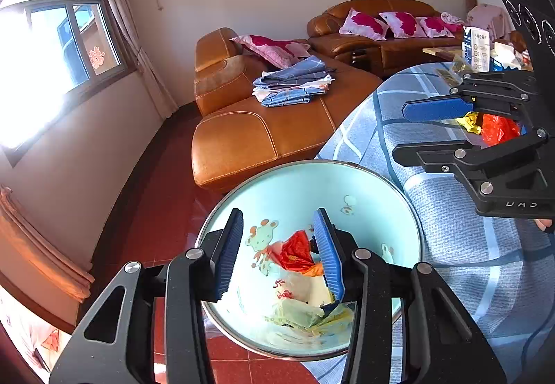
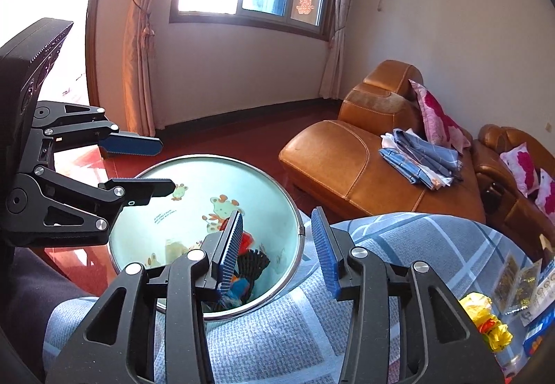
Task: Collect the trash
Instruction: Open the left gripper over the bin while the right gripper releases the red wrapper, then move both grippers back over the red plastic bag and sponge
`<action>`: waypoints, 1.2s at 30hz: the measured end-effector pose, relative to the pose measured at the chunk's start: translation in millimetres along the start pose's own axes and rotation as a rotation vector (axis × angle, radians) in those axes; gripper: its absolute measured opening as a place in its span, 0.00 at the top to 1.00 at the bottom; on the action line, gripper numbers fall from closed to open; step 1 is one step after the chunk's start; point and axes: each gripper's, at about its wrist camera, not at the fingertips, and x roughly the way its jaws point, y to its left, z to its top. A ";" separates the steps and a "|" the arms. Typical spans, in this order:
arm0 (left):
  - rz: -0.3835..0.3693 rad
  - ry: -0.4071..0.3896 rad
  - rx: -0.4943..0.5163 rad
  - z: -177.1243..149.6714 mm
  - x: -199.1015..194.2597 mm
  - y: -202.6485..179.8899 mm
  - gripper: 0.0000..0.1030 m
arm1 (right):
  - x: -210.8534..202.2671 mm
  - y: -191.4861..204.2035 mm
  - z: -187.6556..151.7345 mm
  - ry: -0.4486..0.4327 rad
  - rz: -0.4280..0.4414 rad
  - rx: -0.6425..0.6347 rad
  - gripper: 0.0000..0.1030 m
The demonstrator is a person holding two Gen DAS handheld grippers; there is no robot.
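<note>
Both claws are hanging spread and empty over the bin (image 2: 208, 313), while the yellow wrapper (image 2: 485, 318) is lying at four o'clock of the right gripper (image 2: 277, 252), nearer it than the left gripper (image 1: 282, 252).

bin (image 1: 364, 183): shiny metal rim, smooth glossy printed inner wall | trash (image 1: 298, 252): crinkled glossy plastic wrappers | left gripper (image 1: 277, 255): matt black frame, ribbed blue rubbery pads, bright metal pins | cloth (image 1: 451, 245): woven, matt, rough | sofa (image 1: 260, 131): smooth leather, soft sheen | floor (image 1: 166, 203): glossy red tiles
</note>
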 end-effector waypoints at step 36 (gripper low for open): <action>-0.177 -0.069 0.076 18.2 -8.9 -63.3 0.48 | -76.9 -39.7 -39.3 0.029 -0.487 0.225 0.46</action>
